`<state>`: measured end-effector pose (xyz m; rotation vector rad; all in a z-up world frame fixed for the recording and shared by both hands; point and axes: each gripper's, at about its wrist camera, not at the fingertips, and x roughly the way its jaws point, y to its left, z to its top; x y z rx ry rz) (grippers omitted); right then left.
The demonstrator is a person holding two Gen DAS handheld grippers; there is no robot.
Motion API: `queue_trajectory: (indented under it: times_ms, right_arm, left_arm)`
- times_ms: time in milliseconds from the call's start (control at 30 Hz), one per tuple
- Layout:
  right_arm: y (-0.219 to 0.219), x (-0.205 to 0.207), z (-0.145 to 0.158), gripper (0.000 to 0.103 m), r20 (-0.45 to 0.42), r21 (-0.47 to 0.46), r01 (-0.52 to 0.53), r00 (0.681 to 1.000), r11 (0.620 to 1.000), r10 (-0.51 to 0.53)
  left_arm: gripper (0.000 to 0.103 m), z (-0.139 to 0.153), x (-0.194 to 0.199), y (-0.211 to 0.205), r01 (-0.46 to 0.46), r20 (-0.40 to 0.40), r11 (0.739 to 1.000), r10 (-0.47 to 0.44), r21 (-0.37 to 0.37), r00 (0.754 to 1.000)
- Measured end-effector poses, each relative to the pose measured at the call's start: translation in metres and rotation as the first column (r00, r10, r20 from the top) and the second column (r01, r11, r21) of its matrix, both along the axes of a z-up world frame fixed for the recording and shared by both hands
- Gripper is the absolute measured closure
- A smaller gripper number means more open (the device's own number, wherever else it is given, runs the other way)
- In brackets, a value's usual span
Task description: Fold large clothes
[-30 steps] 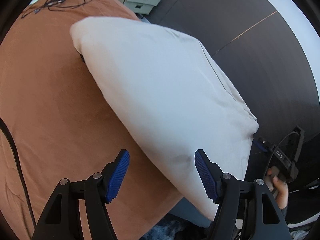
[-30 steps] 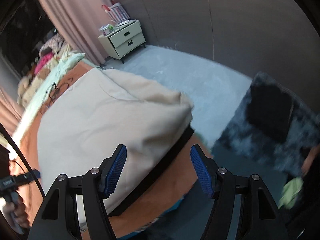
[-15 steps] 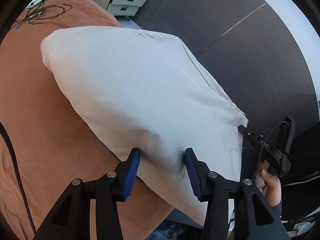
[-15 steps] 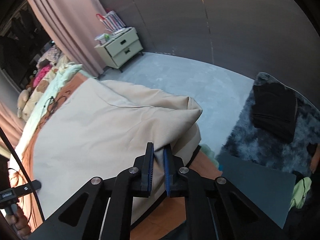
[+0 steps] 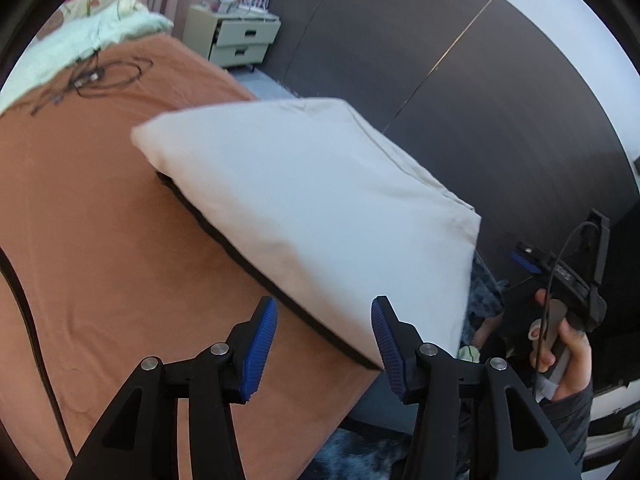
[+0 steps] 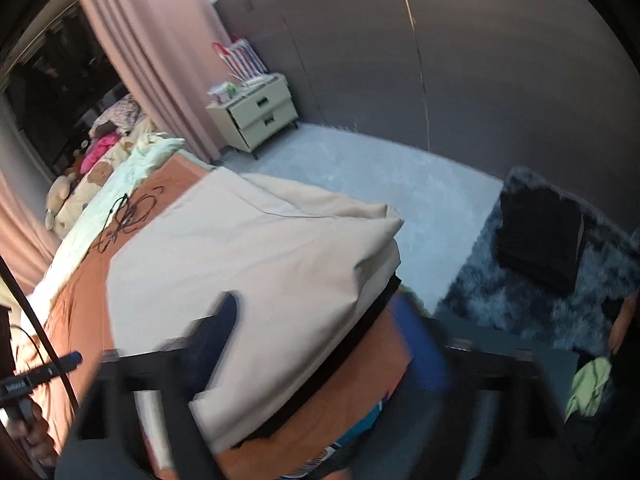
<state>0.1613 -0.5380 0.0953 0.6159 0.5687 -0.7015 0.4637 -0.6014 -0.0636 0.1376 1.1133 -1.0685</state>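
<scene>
1. The cream garment, folded into a thick rectangle, lies on the orange-brown bed cover near the bed's foot corner, with a dark layer showing under its lower edge; whether that is lining or another piece, I cannot tell.
2. The step in hand looks like a release after a fold: the left gripper has its blue fingers spreading, the near edge of the cloth showing past them but nothing pinched.
3. The right gripper is heavily blurred, its fingers flying apart, held above the cloth's corner and gripping nothing.
4. Next, I would judge, comes either another fold or moving the bundle aside; both call for taking two corners cleanly and gathering all layers so the stack does not slide open.
5. The bed cover is smooth; a tangle of black cables lies further up, well apart from the cloth, by pale green bedding.
6. Around the room: a cream two-drawer nightstand, pink curtains, dark wall panels, and a shaggy grey rug carrying a folded black stack.
</scene>
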Motion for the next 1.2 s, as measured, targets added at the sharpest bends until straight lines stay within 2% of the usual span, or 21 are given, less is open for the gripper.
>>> queue_trajectory:
  times_ms: [133, 200, 233, 300, 367, 467, 667, 833, 967, 1200]
  right_arm:
    - [0.037, -0.020, 0.015, 0.018, 0.009, -0.034, -0.013, 1.000, 0.999, 0.014]
    - [0.057, -0.031, 0.017, 0.018, 0.006, -0.074, -0.011, 1.000, 0.997, 0.012]
    - [0.070, -0.032, 0.020, 0.018, 0.008, -0.097, -0.011, 1.000, 0.995, 0.012]
    - [0.089, -0.035, 0.015, 0.013, 0.022, -0.113, -0.026, 0.999, 0.993, 0.028]
    - [0.108, -0.038, 0.021, 0.000, 0.035, -0.132, -0.033, 0.999, 0.991, 0.037]
    - [0.133, -0.047, 0.026, 0.000, 0.051, -0.173, -0.040, 0.998, 0.984, 0.049]
    - [0.168, -0.066, 0.011, 0.000, 0.074, -0.175, -0.069, 0.994, 0.982, 0.083]
    - [0.202, -0.090, 0.012, 0.000, 0.073, -0.196, -0.095, 0.991, 0.976, 0.111]
    - [0.226, -0.110, 0.010, 0.000, 0.095, -0.209, -0.119, 0.985, 0.971, 0.141]
    - [0.273, -0.138, 0.002, 0.000, 0.074, -0.265, -0.166, 0.979, 0.950, 0.191]
  left_arm:
    - [0.026, 0.035, -0.015, 0.036, -0.023, 0.070, 0.999, 0.026, -0.041, 0.997]
    - [0.014, 0.051, -0.022, 0.057, -0.030, 0.100, 0.997, 0.037, -0.068, 0.994]
    - [0.012, 0.059, -0.027, 0.069, -0.034, 0.119, 0.996, 0.044, -0.080, 0.992]
    - [0.003, 0.072, -0.037, 0.091, -0.049, 0.153, 0.994, 0.064, -0.099, 0.986]
    - [0.001, 0.081, -0.043, 0.103, -0.058, 0.167, 0.992, 0.076, -0.110, 0.983]
    - [0.001, 0.094, -0.054, 0.128, -0.083, 0.197, 0.990, 0.104, -0.115, 0.975]
    - [0.001, 0.116, -0.088, 0.188, -0.123, 0.274, 0.984, 0.155, -0.130, 0.949]
    - [0.001, 0.129, -0.119, 0.235, -0.147, 0.325, 0.978, 0.189, -0.149, 0.926]
    - [0.001, 0.136, -0.147, 0.271, -0.173, 0.357, 0.968, 0.228, -0.180, 0.906]
    - [0.000, 0.138, -0.196, 0.334, -0.236, 0.385, 0.942, 0.315, -0.240, 0.868]
